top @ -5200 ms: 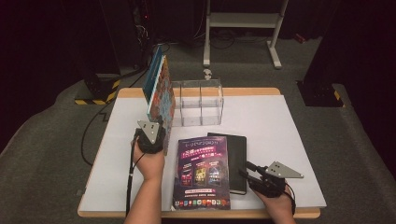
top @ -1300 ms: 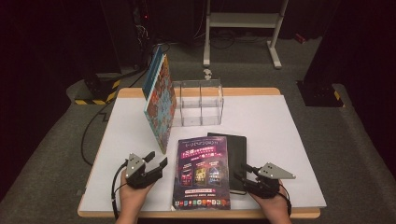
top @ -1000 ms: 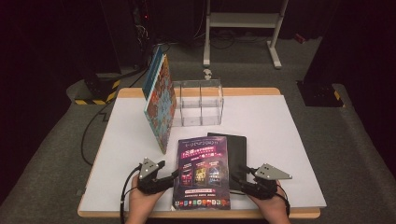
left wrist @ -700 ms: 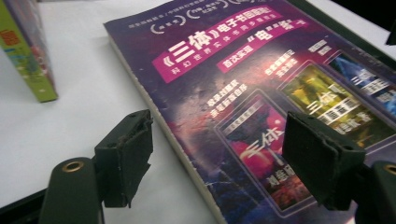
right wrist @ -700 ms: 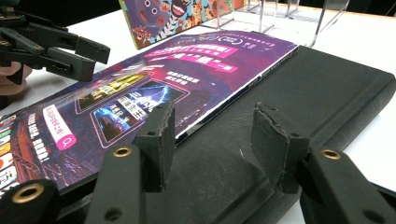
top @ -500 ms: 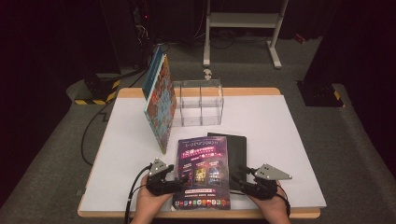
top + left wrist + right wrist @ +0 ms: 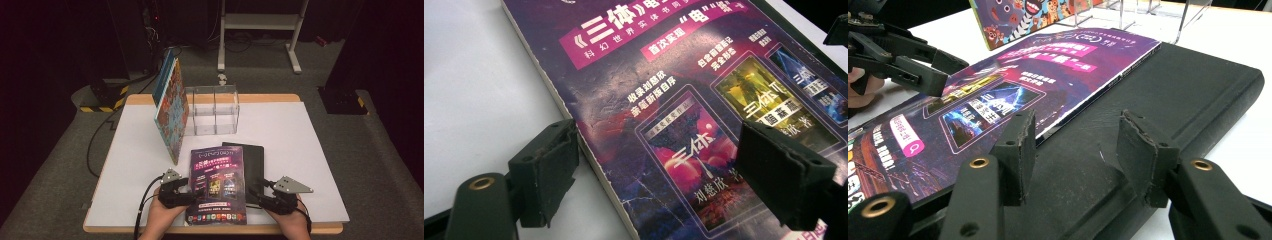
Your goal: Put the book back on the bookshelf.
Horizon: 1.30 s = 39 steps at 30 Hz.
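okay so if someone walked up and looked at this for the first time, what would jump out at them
Most likely the purple magazine lying flat at the near edge of the white table, partly covering a black book. A claw flanks it on each side: the left claw at its left edge with jaws open, the right claw over the black book. Behind, a colourful picture book stands leaning against a clear plastic organiser.
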Tool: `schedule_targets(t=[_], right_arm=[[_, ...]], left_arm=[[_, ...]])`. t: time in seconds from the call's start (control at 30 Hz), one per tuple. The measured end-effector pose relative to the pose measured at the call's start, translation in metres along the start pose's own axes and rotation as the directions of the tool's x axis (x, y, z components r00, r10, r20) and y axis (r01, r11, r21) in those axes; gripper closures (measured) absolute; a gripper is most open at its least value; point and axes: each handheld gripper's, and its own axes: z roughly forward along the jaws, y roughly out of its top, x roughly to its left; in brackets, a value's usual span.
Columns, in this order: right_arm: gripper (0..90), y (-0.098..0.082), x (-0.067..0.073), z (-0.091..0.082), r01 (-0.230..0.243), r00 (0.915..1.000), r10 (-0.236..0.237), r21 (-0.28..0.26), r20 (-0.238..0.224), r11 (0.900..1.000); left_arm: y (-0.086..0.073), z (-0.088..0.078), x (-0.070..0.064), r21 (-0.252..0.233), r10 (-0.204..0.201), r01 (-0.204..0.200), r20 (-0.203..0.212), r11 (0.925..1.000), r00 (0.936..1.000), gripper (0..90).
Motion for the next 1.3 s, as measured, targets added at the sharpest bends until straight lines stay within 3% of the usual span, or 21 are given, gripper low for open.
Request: schedule_targets(t=[0.43,0.73,1.03,1.17,1.3], right_arm=[[49.3,0.001,0.002,0.001,0.001,1.0000,-0.001,-0.001,0.004,1.000],[49.3,0.001,0.001,0.000,-0.001,1.0000,0.001,-0.002,0.009,1.000],[47.6,0.001,-0.001,0.001,-0.009,0.9995,0.009,0.003,0.030,1.000],[45.1,0.001,-0.005,0.002,-0.034,0.9980,0.033,0.008,0.054,0.999],[43.0,0.001,-0.008,0.001,-0.056,0.9959,0.055,0.009,0.071,0.998]], left_arm=[[0.000,0.001,-0.001,0.002,-0.015,0.014,0.015,0.9999,0.9998,17.8],[-0.002,0.004,-0.009,-0.009,-0.032,0.033,0.055,0.9994,0.9980,18.5],[-0.005,0.006,-0.022,-0.023,0.028,-0.026,0.089,0.9994,0.9956,19.6],[-0.005,0.006,-0.026,-0.027,0.060,-0.057,0.103,0.9980,0.9929,19.9],[-0.004,0.004,-0.028,-0.038,0.066,-0.062,0.115,0.9973,0.9912,20.3]])
